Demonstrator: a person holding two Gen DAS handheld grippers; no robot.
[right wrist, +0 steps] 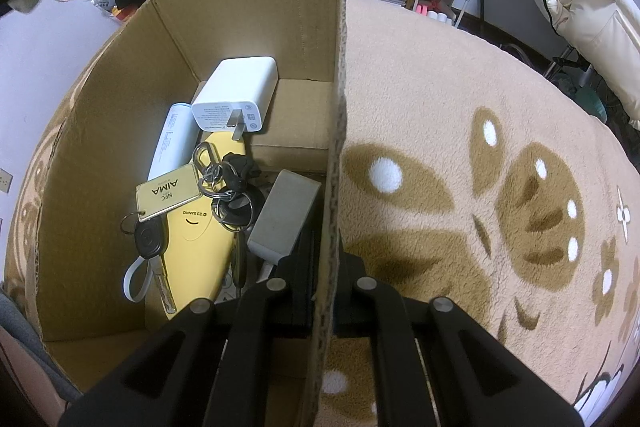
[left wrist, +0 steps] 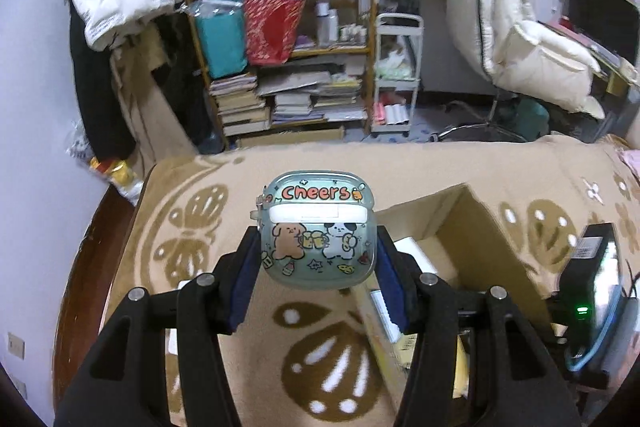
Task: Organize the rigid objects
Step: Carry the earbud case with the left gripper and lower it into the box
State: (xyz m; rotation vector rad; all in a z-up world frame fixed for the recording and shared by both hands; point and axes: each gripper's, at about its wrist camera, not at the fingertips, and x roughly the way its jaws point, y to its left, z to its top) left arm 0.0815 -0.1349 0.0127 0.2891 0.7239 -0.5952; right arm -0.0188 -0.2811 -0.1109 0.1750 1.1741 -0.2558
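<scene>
My left gripper (left wrist: 316, 259) is shut on a teal earbud case (left wrist: 318, 227) printed "Cheers" with cartoon dogs, holding it above the blanket, left of the cardboard box (left wrist: 472, 223). My right gripper (right wrist: 326, 267) is shut on the right wall of the cardboard box (right wrist: 334, 131), one finger inside and one outside. Inside the box lie a white charger (right wrist: 236, 93), a yellow case (right wrist: 196, 227), a white tube (right wrist: 170, 139), a grey adapter (right wrist: 282, 215) and keys with an AIMA tag (right wrist: 168, 193).
The box stands on a beige bed blanket with brown patterns (right wrist: 460, 187). The other hand-held gripper body (left wrist: 592, 303) shows at the right of the left wrist view. Bookshelves (left wrist: 280, 67), a white cart (left wrist: 396, 75) and a chair stand beyond the bed.
</scene>
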